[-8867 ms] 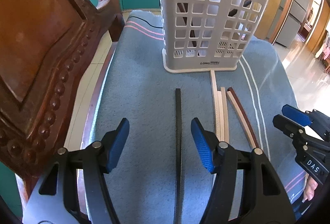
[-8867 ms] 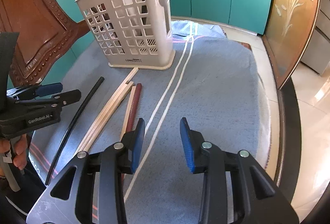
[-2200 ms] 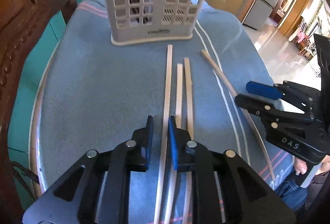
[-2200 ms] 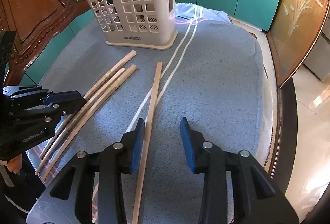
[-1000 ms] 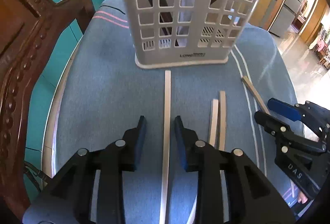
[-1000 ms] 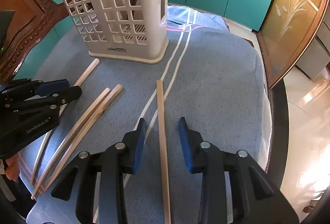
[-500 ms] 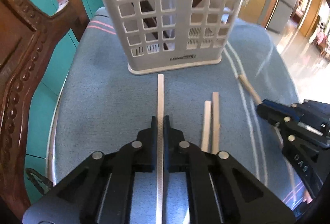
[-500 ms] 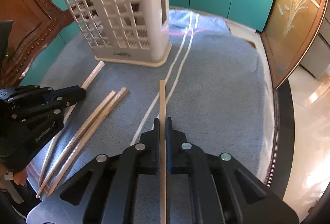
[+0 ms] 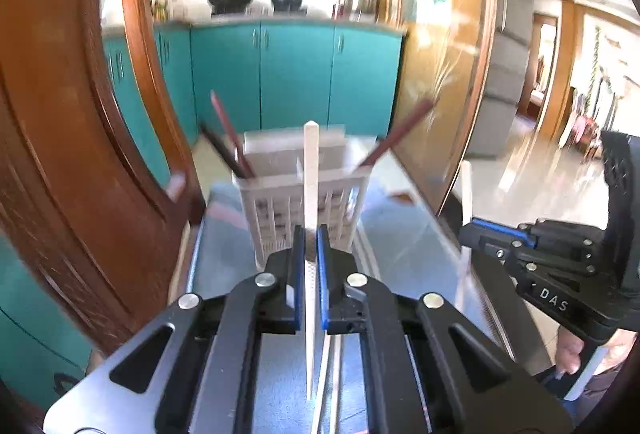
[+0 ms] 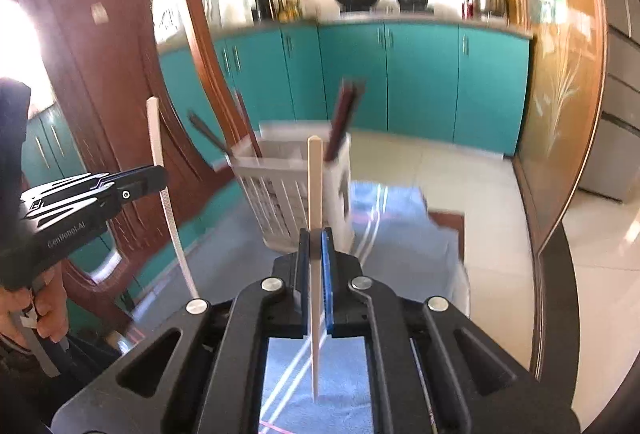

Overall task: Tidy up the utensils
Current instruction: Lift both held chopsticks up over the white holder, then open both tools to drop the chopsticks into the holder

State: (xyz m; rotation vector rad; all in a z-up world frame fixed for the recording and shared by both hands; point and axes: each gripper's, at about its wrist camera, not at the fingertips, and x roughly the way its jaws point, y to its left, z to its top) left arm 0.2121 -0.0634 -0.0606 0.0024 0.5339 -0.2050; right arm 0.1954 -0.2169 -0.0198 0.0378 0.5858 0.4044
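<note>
Teal cabinets (image 9: 296, 74) filled the background as my left gripper (image 9: 310, 246) stayed clenched on a white chopstick (image 9: 310, 170), held upright in front of the slotted utensil basket (image 9: 276, 210). My right gripper (image 10: 316, 250) was clamped on a pale wooden chopstick (image 10: 315, 178), also raised before the basket, dark chopsticks (image 10: 344, 114) already standing inside it.

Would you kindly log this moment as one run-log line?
left gripper: shut on pale wooden chopstick | right gripper: shut on light wooden chopstick | both raised before white slotted plastic utensil basket
</note>
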